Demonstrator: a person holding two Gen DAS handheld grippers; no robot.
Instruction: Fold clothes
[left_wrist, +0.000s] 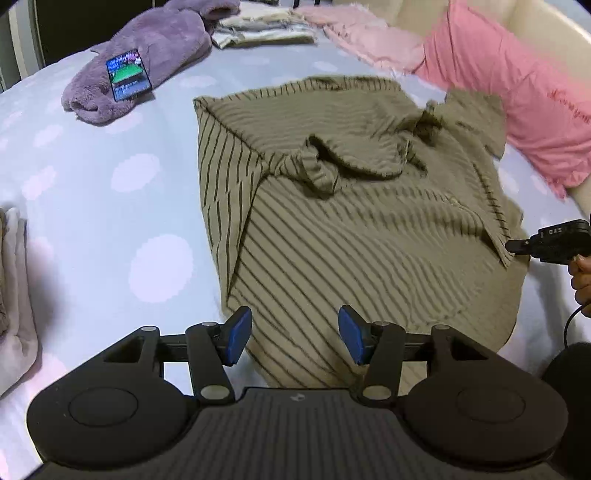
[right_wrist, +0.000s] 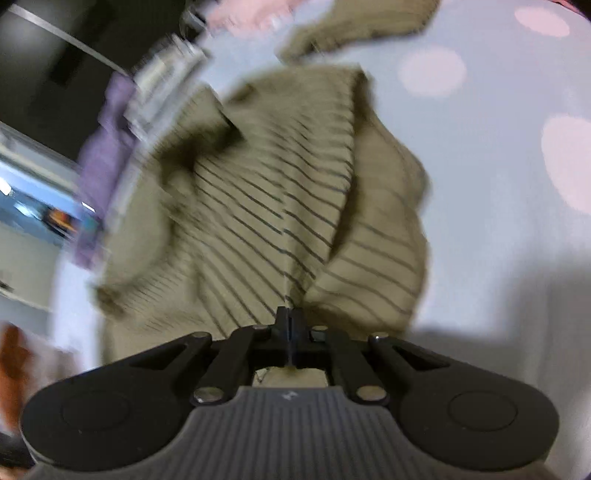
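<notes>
Both views show strong fisheye curvature; straight edges bow near the frame borders and the corners fall to black.

Left wrist view: mostly sharp, evenly lit from above. The striped sweater (left_wrist: 354, 206) shows soft shadows in its folds. The gripper casts a faint shadow on the bed sheet (left_wrist: 110, 221) at lower left. The pink pillow (left_wrist: 517, 96) at the upper right edge is smeared. The phone (left_wrist: 127, 74) screen glows brightly.

Right wrist view: heavy motion blur across the whole scene, worst at upper left. Only the gripper body and the stripes nearest it stay sharp. A grey shadow lies on the sheet at right.
</notes>
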